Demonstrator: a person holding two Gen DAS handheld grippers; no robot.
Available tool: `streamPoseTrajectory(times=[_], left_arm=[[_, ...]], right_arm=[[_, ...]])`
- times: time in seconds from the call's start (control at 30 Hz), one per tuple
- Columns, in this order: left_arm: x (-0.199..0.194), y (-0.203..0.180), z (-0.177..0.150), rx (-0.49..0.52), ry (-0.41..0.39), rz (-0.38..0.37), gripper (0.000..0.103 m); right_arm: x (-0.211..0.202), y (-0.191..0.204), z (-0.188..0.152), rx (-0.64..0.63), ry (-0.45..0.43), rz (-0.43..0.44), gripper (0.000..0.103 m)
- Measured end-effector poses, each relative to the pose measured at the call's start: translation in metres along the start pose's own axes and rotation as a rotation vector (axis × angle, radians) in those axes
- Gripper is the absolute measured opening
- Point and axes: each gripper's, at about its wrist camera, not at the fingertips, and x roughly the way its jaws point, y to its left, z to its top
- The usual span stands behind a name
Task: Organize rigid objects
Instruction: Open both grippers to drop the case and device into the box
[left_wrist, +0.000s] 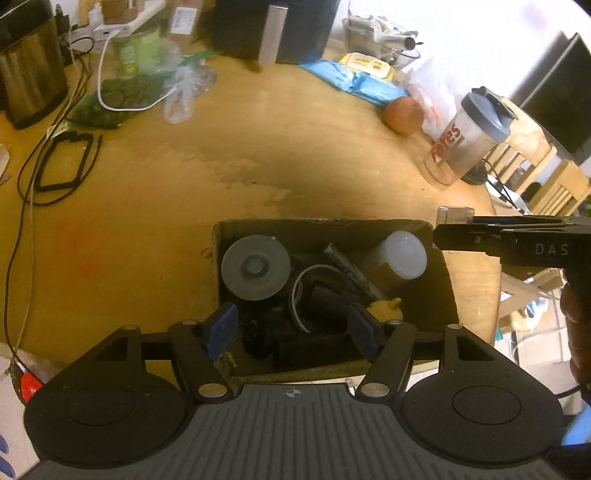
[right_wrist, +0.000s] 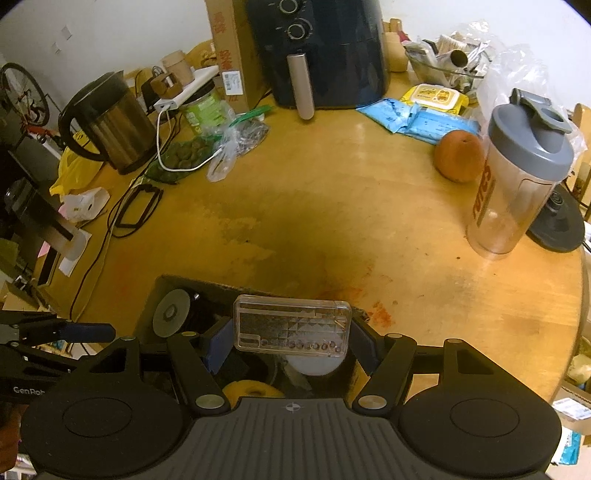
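Round wooden table, cluttered along the far edge. Open cardboard box sits at the near side, already holding a grey round lid, a white-capped jar lying tilted, a small yellow item and several dark pieces too dim to identify. Left gripper hangs over the box, jaws spread, blue pads clear of everything (nothing between them). Right gripper is just beside the box's right side, above its rim; its pads pinch a clear plastic case by the two short ends, case held level and broadside to the camera, a row of small round parts visible inside. In the left wrist view the right gripper's fingers reach in from the right edge with the case's corner showing above the box corner. Well apart on the far side: air fryer, steel kettle, orange, shaker bottle, blue packets.
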Motion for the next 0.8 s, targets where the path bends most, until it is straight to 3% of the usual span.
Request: streamPoseTrajectory(times=[0.43, 0.5, 0.53, 0.73, 0.8], left_arm=[[-0.012, 0.01, -0.015, -0.079, -0.027, 0.02, 0.065], [-0.013, 0.012, -0.017, -0.09, -0.032, 0.026, 0.065], [-0.014, 0.013, -0.017, -0.096, -0.036, 0.03, 0.065], [-0.018, 0.014, -0.018, -0.112, -0.063, 0.058, 0.067], [-0.018, 0.012, -0.017, -0.11, -0.07, 0.076, 0.075]], right_arm=[[0.01, 0.032, 0.016, -0.082, 0.002, 0.086, 0.071], [0.014, 0.04, 0.02, -0.103, 0.009, 0.086, 0.093], [0.015, 0.043, 0.021, -0.117, 0.006, 0.086, 0.096], [0.016, 0.048, 0.019, -0.14, 0.011, 0.072, 0.1], [0.018, 0.046, 0.017, -0.139, 0.023, 0.048, 0.102]])
